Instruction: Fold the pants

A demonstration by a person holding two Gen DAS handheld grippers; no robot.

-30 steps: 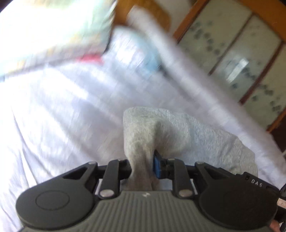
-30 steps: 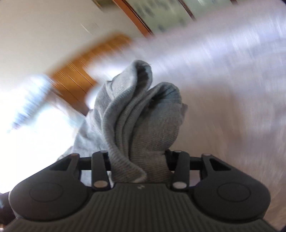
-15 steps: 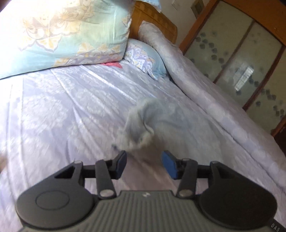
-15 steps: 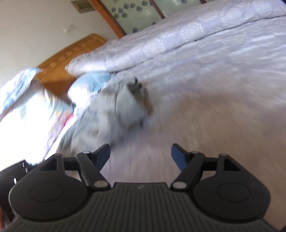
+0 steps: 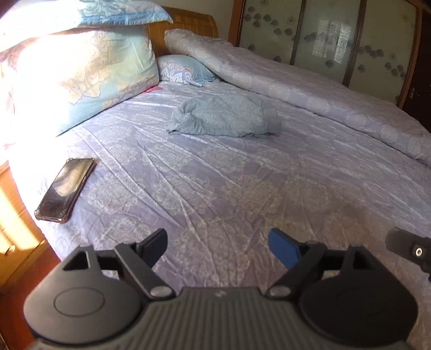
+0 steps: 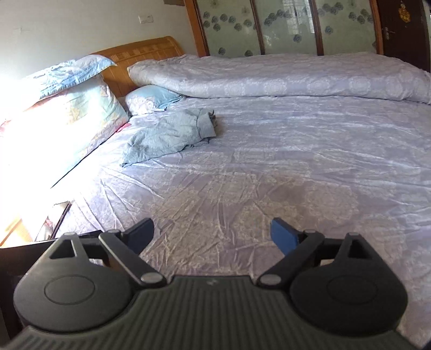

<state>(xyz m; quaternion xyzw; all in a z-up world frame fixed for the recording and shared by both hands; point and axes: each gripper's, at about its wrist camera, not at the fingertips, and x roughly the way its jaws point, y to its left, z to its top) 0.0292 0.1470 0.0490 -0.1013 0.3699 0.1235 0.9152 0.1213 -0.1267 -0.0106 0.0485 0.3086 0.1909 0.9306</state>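
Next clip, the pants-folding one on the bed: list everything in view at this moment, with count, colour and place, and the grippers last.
pants: one, grey-blue, crumpled heap on the sheet near the pillows, held by neither gripper
bed sheet: one, lilac with pale pattern, wrinkled, covers the mattress
quilt: one, lilac, rolled along the far side of the bed
pillows: three, light blue floral, two stacked at the headboard, a small one beside them
phone: one, dark, in a clear case, on the sheet's near left edge
headboard: one, orange-brown wood
wardrobe doors: frosted panels with flowers, wood frames, behind the bed
left gripper: black, blue pad, jaws opening, nothing between
right gripper: black, blue pad, jaws opening, nothing between
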